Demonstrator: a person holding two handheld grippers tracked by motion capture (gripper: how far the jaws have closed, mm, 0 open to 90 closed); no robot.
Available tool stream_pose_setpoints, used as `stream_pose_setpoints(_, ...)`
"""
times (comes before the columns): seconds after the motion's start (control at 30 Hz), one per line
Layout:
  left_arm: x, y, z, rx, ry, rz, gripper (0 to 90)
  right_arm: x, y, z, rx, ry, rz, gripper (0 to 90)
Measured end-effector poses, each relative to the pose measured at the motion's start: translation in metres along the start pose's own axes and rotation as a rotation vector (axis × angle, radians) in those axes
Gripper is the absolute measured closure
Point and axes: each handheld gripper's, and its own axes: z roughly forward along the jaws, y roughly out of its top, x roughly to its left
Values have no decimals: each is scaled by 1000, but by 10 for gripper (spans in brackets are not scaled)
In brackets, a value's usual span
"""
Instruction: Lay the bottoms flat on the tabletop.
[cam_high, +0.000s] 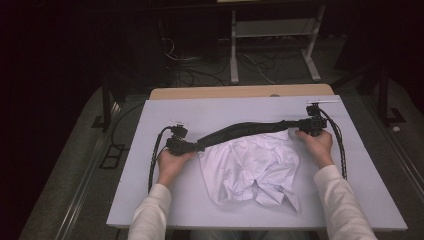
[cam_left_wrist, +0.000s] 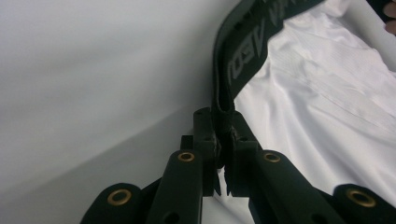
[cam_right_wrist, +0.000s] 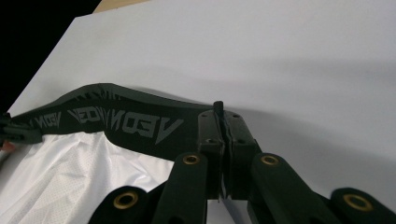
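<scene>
I have the white crumpled shorts with a black lettered elastic waistband (cam_high: 243, 131) mid-tabletop, the waistband stretched toward the far edge. My left gripper (cam_high: 196, 147) and right gripper (cam_high: 295, 125) each clamp one waistband end. Spreading is begun; the white fabric (cam_high: 252, 167) still needs flattening.

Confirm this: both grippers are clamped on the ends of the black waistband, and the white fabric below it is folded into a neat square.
Not quite. The left gripper and right gripper do clamp the ends of the black lettered waistband, but the white fabric lies crumpled in a loose heap, not folded square. The high view shows it.
</scene>
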Motion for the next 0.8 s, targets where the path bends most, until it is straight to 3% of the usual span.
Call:
stream_pose_setpoints(0.3,3,18,-18,25,76,19,844,6,1,0,-11,38,9,862)
stream_pose_setpoints(0.4,1,34,-33,25,97,46,845,11,6,-1,-21,63,16,862)
stream_pose_setpoints(0.63,-9,79,-71,21,171,133,845,34,31,-1,-30,72,-30,862)
stream_pose_setpoints(0.8,-8,107,-80,17,221,160,845,45,51,-4,-84,81,-12,862)
